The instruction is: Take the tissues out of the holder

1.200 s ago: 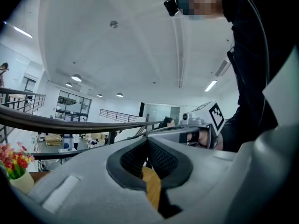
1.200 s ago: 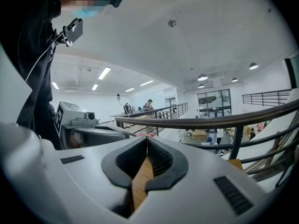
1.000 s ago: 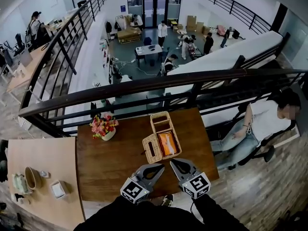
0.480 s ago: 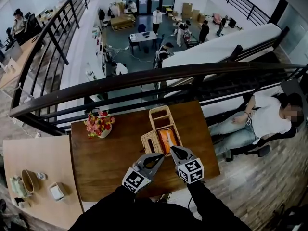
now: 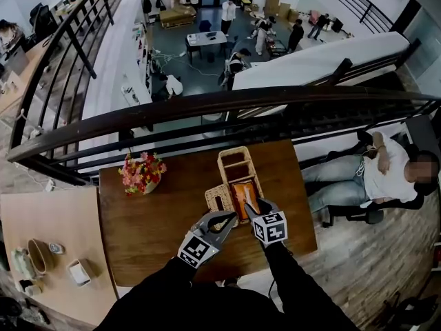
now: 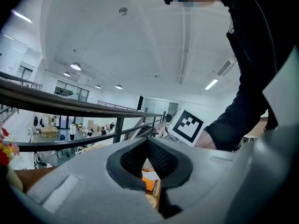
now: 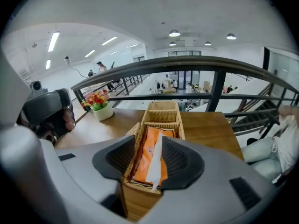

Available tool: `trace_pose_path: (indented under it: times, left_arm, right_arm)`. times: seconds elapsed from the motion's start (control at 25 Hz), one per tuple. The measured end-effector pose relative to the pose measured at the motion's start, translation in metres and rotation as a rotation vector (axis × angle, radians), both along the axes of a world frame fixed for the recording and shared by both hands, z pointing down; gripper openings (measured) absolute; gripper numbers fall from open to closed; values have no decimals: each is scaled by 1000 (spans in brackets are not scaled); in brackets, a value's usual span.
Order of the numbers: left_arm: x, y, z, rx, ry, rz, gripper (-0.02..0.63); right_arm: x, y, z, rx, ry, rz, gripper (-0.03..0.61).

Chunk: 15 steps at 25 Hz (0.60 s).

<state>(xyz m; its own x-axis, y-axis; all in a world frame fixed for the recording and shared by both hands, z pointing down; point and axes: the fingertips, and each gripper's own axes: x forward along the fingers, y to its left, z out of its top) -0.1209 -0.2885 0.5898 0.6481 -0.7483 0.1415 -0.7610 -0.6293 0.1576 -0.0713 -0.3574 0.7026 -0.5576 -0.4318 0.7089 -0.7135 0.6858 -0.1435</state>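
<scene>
**Right hand-held gripper lined up on the pack**

**1. Layout.** The holder (image 5: 222, 165) (image 7: 162, 111) is a wicker tray on the worktop (image 5: 158, 219), with its long axis running away from the person. The orange pack (image 5: 240, 188) (image 7: 142, 160) lies flat in the near compartment, its long axis along the holder's. A white tissue (image 7: 158, 153) comes out of the pack's top and runs along the same line.

**2. Right hand-held gripper** (image 5: 251, 205) (image 7: 149, 146). It points forward and down at the near end of the pack. Its jaws have just been opening and stand apart, one on each side of the tissue. Pack and tissue lie between them, but the pads press on nothing. Whether the tips have reached the pack's top cannot be told.

**3. Left hand-held gripper** (image 5: 222, 221) (image 6: 147, 141). It hangs over the worktop just beside the holder's near left corner. Its jaws meet at the tips, with nothing between them.

**4. Coming move (judgement).** The right hand-held gripper is the nearer one and is already in line with the pack. A short descent along its own pointing line should do, followed by closing across the pack's short axis. The jaws must pass inside the holder's side walls. Closing on the tissue alone would probably draw out one sheet and leave the pack behind.

**5. Other contents.** The far compartments show nothing in them. A wicker piece (image 5: 219, 198) touches the holder's left wall, and it cannot be told whether it is a lid or a side pocket. The flowers (image 5: 143, 174) stand well apart, at the far left of the worktop
</scene>
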Motion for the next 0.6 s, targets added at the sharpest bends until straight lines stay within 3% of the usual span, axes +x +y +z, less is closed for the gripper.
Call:
trace_pose_path:
  times: [0.24,0.6]
  left_arm:
    - [-7,-12,17,-5,-25,-2,-7]
    - [-11,-16,26,-13,-23,8,-8]
  right_arm:
    - [-4,-11,38,-119,65,41,250]
    - [-7,-15,83,-261,149,72,331]
